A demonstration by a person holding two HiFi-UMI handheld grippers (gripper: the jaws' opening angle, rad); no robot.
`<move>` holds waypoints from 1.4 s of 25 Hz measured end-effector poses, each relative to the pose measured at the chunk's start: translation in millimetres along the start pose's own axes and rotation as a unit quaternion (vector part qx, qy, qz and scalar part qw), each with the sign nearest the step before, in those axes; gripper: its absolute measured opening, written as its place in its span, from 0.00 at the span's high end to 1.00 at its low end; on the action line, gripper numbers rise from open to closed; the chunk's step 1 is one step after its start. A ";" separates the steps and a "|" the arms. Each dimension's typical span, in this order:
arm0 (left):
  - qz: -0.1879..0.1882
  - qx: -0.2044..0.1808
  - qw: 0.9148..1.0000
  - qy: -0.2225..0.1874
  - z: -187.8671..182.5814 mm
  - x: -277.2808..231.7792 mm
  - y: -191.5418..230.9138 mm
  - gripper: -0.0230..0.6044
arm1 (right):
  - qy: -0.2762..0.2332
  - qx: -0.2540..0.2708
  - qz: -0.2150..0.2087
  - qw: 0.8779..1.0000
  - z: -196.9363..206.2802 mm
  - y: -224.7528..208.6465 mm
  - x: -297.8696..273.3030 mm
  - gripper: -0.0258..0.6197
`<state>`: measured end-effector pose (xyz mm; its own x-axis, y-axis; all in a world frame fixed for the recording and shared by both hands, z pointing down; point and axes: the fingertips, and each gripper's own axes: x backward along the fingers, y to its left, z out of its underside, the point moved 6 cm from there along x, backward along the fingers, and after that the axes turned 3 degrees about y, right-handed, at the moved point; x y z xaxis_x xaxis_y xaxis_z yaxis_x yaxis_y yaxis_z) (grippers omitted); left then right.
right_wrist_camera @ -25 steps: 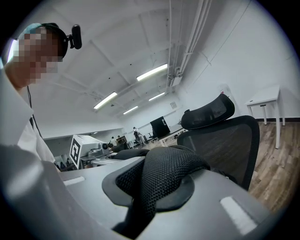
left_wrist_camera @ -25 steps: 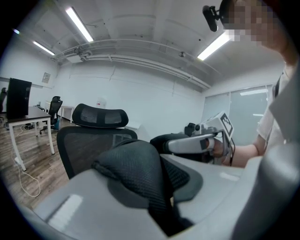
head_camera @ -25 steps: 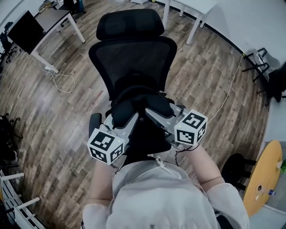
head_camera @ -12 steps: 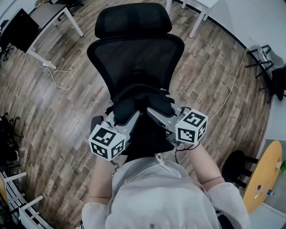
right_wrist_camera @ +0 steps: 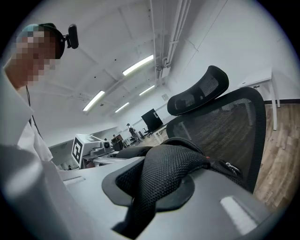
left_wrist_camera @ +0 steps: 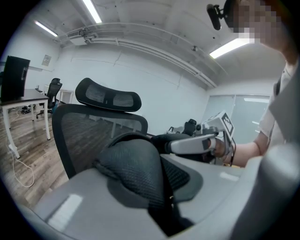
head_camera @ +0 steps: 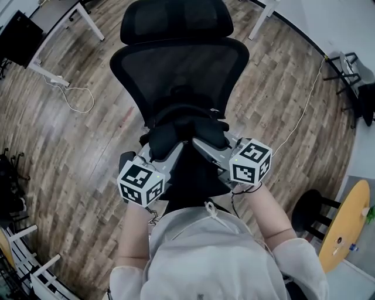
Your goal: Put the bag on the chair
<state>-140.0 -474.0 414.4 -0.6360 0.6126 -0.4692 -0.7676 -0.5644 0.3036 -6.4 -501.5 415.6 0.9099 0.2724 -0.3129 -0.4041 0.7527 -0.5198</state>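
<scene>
L gripper (head_camera: 170, 157): jaws nearly together, pinching a black mesh strap (left_wrist_camera: 136, 164) of the bag (head_camera: 187, 132). The strap bulges up btwn the pads and runs down into the gap. R gripper (head_camera: 205, 147): same, near-closed on a 2nd mesh strap (right_wrist_camera: 168, 173). Both grippers sit side by side, tips angled inward toward each other, w/ the bag top bunched btwn and just past them.

Key relation: the bag hangs straight ahead of both grippers, its top spanning L–R and its body dropping below. It's over the seat of the chair (head_camera: 181, 70), close to the foot of the backrest. Neither hand is nearer; it's a shared carry. Can't tell if the bag's bottom already touches the seat, as dark on dark hides it.

My read: the next move is down and slightly fwd, then let go. The backrest is the stop ahead. The L armrest (head_camera: 125, 158) is just beside the L gripper and could snag a strap.

Further out and well apart, not in the way:
- bench (head_camera: 58, 12) far L
- cable (head_camera: 76, 99) on the wood floor
- round yellow table (head_camera: 345, 228) and stool (head_camera: 310, 217) to the R
</scene>
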 end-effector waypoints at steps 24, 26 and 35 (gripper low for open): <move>-0.005 0.037 0.999 0.035 50.3 -86.5 76.8 0.85 | 0.050 -0.045 0.061 0.996 45.6 -101.7 -54.9 0.87; -0.013 0.041 0.998 0.038 56.2 -95.6 85.2 0.85 | 0.060 -0.046 0.067 0.995 52.5 -111.5 -59.8 0.87; -0.025 0.037 0.998 0.045 81.2 -126.1 107.9 0.86 | 0.083 -0.074 0.103 0.988 71.8 -146.4 -72.4 0.87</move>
<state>-149.1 -567.2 573.7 -0.5889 0.5855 -0.5571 -0.8047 -0.4889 0.3368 -6.4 -588.4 571.4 0.7840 0.2984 -0.5443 -0.5993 0.5924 -0.5384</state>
